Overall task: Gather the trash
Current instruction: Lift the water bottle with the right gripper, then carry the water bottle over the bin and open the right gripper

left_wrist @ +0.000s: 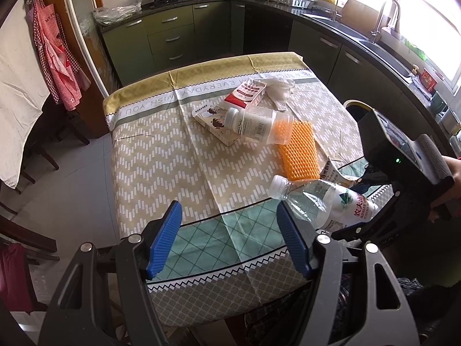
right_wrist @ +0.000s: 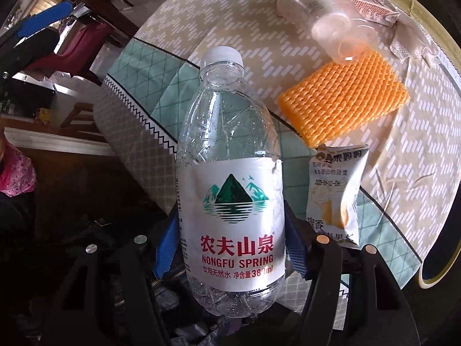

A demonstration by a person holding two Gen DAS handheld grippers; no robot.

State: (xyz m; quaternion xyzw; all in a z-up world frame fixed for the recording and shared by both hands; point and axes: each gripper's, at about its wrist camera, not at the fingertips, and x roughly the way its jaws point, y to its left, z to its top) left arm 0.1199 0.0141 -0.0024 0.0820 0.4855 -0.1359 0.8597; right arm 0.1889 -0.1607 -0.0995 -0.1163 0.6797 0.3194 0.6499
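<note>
My right gripper (right_wrist: 230,248) is shut on an empty Nongfu Spring water bottle (right_wrist: 230,173) and holds it above the table's near right corner; the bottle also shows in the left wrist view (left_wrist: 319,200). My left gripper (left_wrist: 230,236) is open and empty over the table's near edge. On the table lie an orange foam net (left_wrist: 299,152), a snack wrapper (right_wrist: 334,193), a clear plastic jar (left_wrist: 256,124) on its side, a small carton (left_wrist: 216,125), a red and white box (left_wrist: 246,93) and crumpled tissue (left_wrist: 279,89).
The table (left_wrist: 161,155) has a patterned cloth. Green kitchen cabinets (left_wrist: 173,37) and a counter with a sink (left_wrist: 357,31) run behind and to the right. Dark chairs (left_wrist: 34,155) stand at the left. A yellow-rimmed bin (left_wrist: 355,105) stands by the table's right side.
</note>
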